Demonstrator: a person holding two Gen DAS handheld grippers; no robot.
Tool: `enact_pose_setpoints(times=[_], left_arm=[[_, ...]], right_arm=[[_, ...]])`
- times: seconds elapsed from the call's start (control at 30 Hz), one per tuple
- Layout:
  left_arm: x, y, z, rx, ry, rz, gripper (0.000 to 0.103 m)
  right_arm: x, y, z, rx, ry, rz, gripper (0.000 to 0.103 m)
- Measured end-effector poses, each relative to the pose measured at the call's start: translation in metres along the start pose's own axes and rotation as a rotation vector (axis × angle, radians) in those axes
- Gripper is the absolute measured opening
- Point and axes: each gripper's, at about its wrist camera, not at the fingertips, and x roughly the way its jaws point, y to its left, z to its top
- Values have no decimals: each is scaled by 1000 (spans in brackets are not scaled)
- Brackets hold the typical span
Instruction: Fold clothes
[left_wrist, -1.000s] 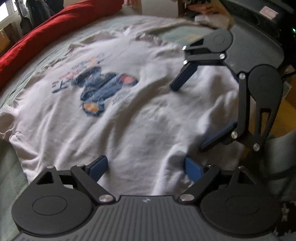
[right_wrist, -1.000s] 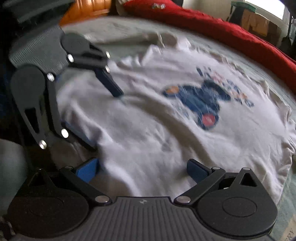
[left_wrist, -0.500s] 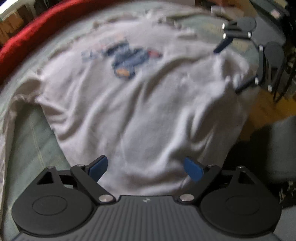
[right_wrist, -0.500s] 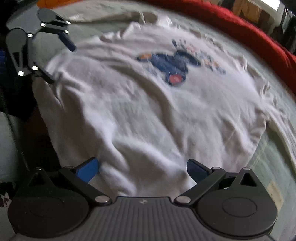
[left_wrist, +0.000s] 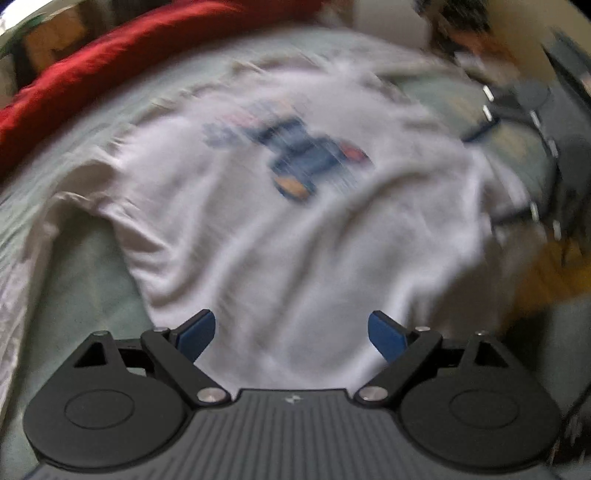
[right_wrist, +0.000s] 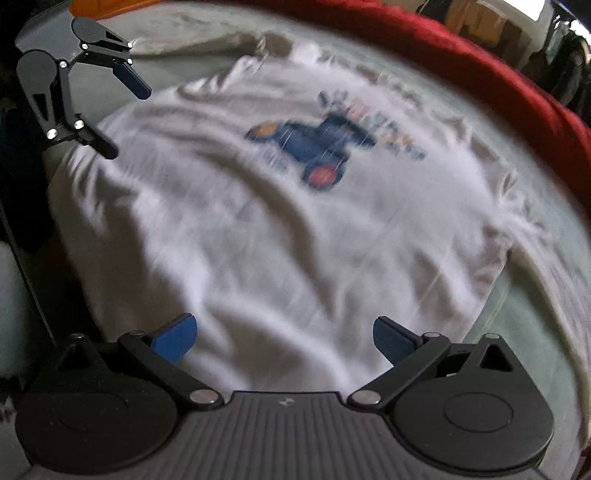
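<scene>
Left gripper (left_wrist: 291, 334): jaws spread wide, nothing held between the blue pads (left_wrist: 195, 334); the hem of the shirt is seen just beyond them.

Right gripper (right_wrist: 282, 338): jaws likewise wide apart and empty, poised over the near hem. The two grippers are now set well apart at opposite sides of the hem, where a second ago they were close together; more of the garment is taken in by both views.

White T-shirt (left_wrist: 295, 240): laid flat, print (left_wrist: 310, 158) upward, on the pale green bed cover (left_wrist: 81, 266); wrinkled, unfolded, one sleeve (left_wrist: 77, 195) spread out.

Red bolster (left_wrist: 129, 59): lies along the far edge.

Judgement: spreading appears finished; no fold is yet made, and a side edge or sleeve is likely to be taken first.
</scene>
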Motion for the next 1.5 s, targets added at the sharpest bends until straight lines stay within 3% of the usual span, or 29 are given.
enact_pose_setpoints(times=[0.13, 0.2, 0.3, 0.43, 0.53, 0.67, 0.77, 0.87, 0.9, 1.03, 1.23, 1.37, 1.5], left_arm=[[25, 19, 27, -115, -94, -16, 89], [48, 27, 36, -166, -98, -57, 89], [72, 43, 29, -219, -44, -33, 89], [63, 67, 17, -232, -24, 66, 88], [47, 79, 24, -255, -48, 70, 88], [45, 86, 49, -280, -139, -10, 88], [68, 90, 67, -297, -147, -40, 89], [90, 100, 66, -321, -128, 79, 88], [95, 106, 61, -330, -100, 118, 82], [81, 105, 59, -333, -106, 117, 82], [75, 93, 75, -321, -159, 35, 88], [98, 100, 65, -425, -112, 14, 87], [89, 104, 48, -447, -113, 23, 87]], right_arm=[[15, -5, 28, 12, -65, -28, 103], [27, -6, 43, 27, -92, -23, 103], [46, -8, 58, 68, -98, 4, 103], [64, -11, 56, 123, -29, 24, 103], [65, -16, 48, 191, -29, 42, 103], [67, -12, 46, 207, -22, 34, 103], [70, -13, 48, 217, -19, 31, 103], [71, -12, 48, 220, -16, 30, 103], [72, -12, 48, 221, -15, 27, 103], [74, -8, 49, 246, -15, -4, 103], [76, -8, 48, 260, -26, -13, 103], [77, -8, 49, 254, -16, -8, 103], [77, -7, 49, 254, -13, -11, 103]])
